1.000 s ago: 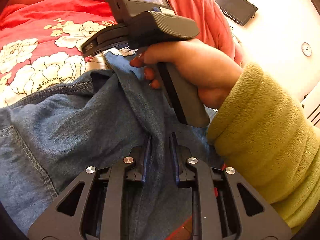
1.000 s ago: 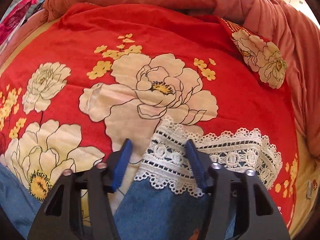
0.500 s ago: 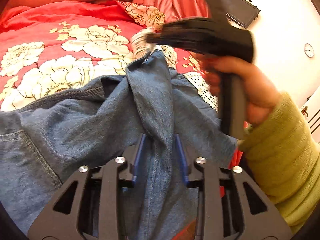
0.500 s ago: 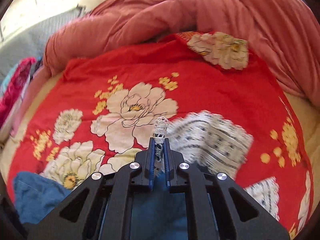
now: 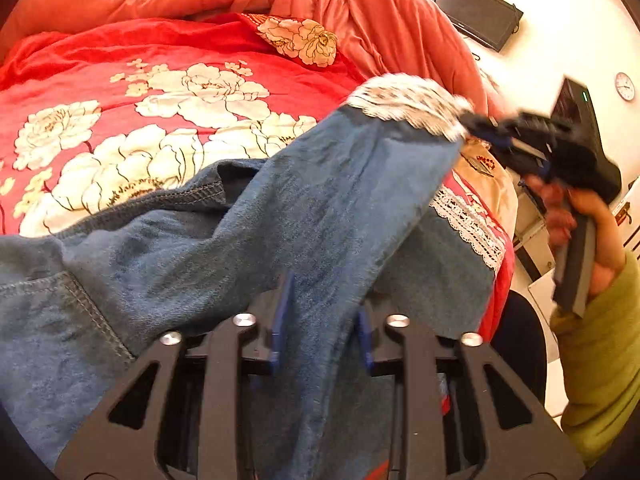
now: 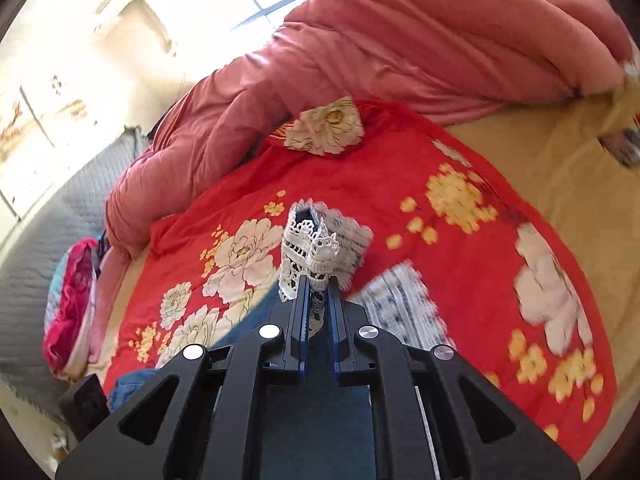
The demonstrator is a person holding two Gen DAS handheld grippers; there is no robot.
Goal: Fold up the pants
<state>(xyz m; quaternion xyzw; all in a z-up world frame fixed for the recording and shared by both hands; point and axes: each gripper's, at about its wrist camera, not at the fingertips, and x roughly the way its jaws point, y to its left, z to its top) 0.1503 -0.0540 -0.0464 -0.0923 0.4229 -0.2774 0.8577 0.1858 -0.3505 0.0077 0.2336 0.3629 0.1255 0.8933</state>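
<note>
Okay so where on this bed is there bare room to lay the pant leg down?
Free: the red floral spread between the pink duvet and the jeans, and the beige sheet to its right in the right wrist view. Crowded: nearest the camera, where jeans bunch at the left gripper.

The left wrist camera sits close above blue denim pants (image 5: 304, 216), facing across the red floral bedspread (image 5: 80, 80). The right wrist camera looks down, tilted, from farther off; both share that bedspread (image 6: 360, 168) and the pants' lace hem (image 6: 308, 248).
</note>
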